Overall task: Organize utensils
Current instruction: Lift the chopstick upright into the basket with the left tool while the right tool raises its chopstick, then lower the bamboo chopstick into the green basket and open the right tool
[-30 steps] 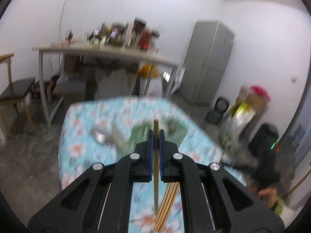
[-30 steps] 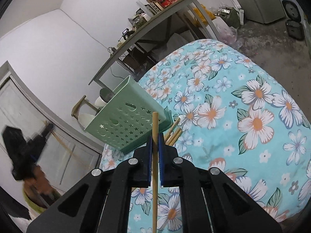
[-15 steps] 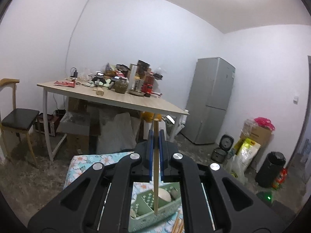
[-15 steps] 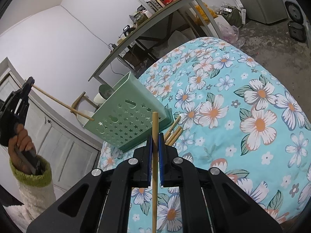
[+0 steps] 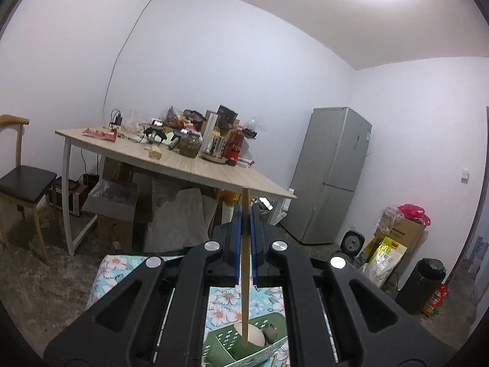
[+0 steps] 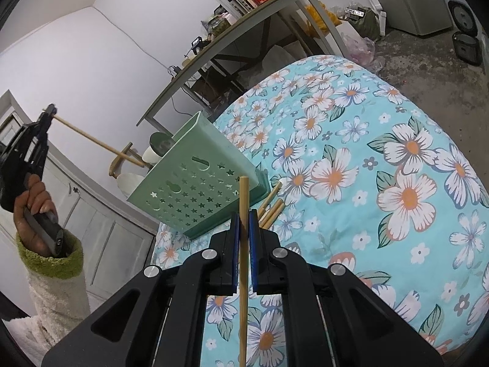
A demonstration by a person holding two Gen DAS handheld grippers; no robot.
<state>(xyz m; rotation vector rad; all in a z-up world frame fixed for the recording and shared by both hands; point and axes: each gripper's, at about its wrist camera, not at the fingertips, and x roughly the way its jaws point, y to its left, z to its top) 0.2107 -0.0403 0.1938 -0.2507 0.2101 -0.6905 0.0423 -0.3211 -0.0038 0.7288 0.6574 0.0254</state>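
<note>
1. Left wrist view: the left tongs point(image 5: 244, 214) are closed down on a wooden chopstick point(image 5: 244, 263), blue pads pressed against both its sides. The stick stands roughly upright in the grip, upper tip above the pads, lower end hanging over the green utensil basket point(image 5: 244, 345) at the bottom edge.
2. Same view: the basket sits on a floral cloth point(image 5: 113, 267) covering the bench; a pale round object shows inside one compartment (what it is cannot be told). Behind: a cluttered wooden table point(image 5: 195, 165), a chair point(image 5: 21, 183), a grey fridge point(image 5: 333, 174).
3. Right wrist view: the right tongs point(image 6: 244, 223) are likewise shut on a second chopstick point(image 6: 243, 272), which runs through the pads, its tip just in front of the basket's point(image 6: 195, 183) perforated wall.
4. Same view: three or so loose chopsticks point(image 6: 270, 208) lie on the cloth point(image 6: 382, 183), just beside the basket's near corner.
5. Same view, left edge: a hand point(image 6: 32, 211) in a green-cuffed sleeve holds the other tongs point(image 6: 50, 110), raised above basket level, their chopstick point(image 6: 97, 142) slanting down towards the basket's open top.
</note>
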